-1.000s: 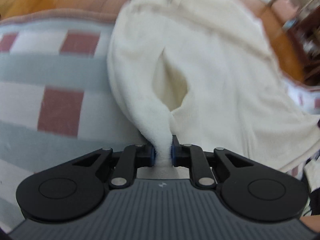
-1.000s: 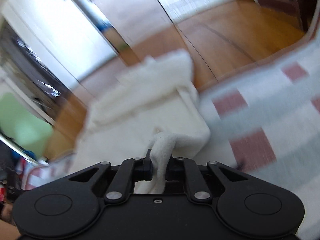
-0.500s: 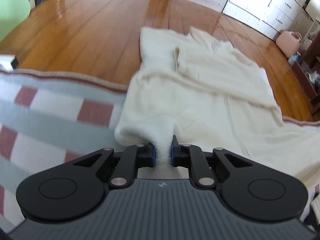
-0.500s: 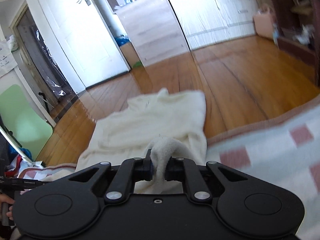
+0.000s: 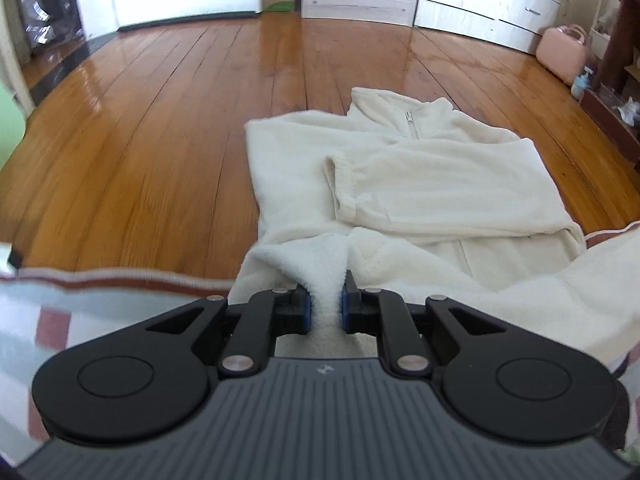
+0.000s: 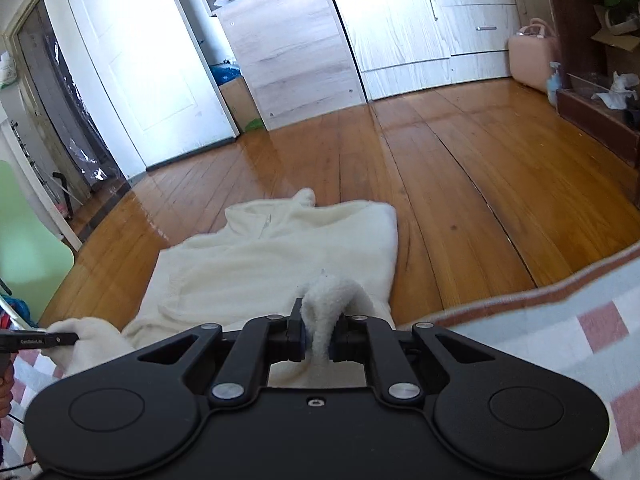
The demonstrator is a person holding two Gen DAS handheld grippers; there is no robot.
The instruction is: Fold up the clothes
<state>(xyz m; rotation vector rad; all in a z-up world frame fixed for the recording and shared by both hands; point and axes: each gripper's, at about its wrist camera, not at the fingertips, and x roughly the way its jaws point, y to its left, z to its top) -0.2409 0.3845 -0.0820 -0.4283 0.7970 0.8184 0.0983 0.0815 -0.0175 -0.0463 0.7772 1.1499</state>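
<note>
The fleece (image 5: pixel 420 184) lies partly on the wood floor (image 5: pixel 160 128) and partly over the edge of a checked blanket (image 6: pixel 560 320). This blanket has grey, white and red squares and a red-brown border, and its edge runs across the bottom of both views. Beyond the fleece the floor is bare as far as the white door (image 6: pixel 132 64) and the pale wood cabinets (image 6: pixel 420 20), so there is much free room in front. On the right, near the dark shelf (image 6: pixel 592 112), a pink case (image 5: pixel 562 54) stands on the floor; what is inside it I cannot tell.

The fleece is cream-white and fluffy, with a stand-up collar and a short zipper at the far end. One sleeve is folded across the chest. The near hem is lifted from the blanket at two points.

The left gripper (image 5: pixel 325 306) is clenched on a bunch of the hem, and the cloth fills the gap between its fingers. The right gripper (image 6: pixel 318 334) grasps another part of the hem in the same way; a loop of fleece rises above its fingers.
</note>
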